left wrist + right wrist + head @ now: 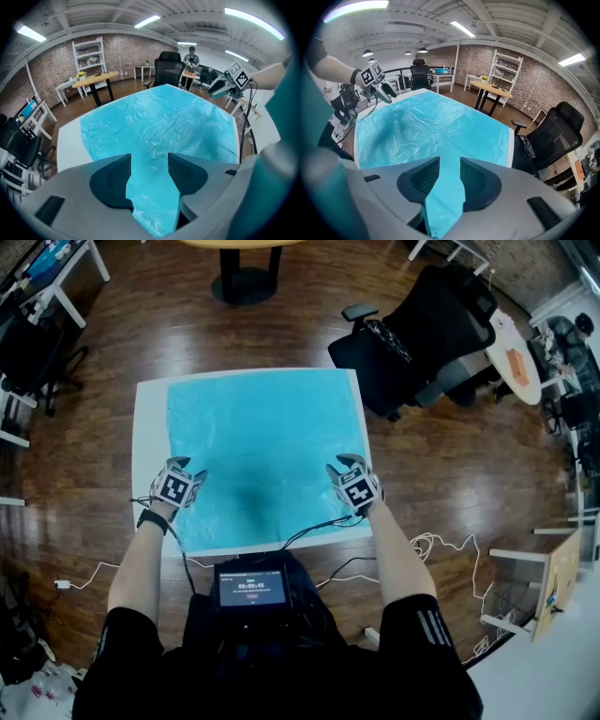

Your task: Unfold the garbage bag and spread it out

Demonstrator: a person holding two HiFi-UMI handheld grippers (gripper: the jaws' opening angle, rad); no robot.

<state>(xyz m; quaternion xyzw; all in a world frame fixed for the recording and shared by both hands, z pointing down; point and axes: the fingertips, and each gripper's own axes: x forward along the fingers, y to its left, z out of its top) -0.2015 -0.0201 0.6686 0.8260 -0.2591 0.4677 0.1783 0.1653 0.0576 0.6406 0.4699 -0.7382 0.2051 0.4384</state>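
The light blue garbage bag (262, 451) lies spread flat over most of the white table (150, 465). My left gripper (197, 476) is at the bag's near left edge and my right gripper (334, 469) at its near right edge. In the left gripper view a strip of bag (152, 187) fills the gap between the jaws of the left gripper (150, 164), with the pads against it. In the right gripper view the right gripper (450, 173) pinches a fold of bag (445, 197) the same way. The sheet (431, 126) is wrinkled but opened out.
A black office chair (422, 334) stands just off the table's far right corner. A round table's base (244, 282) is beyond the far edge. Cables (441, 545) trail on the wood floor at the right. A small screen (251, 589) hangs at my chest.
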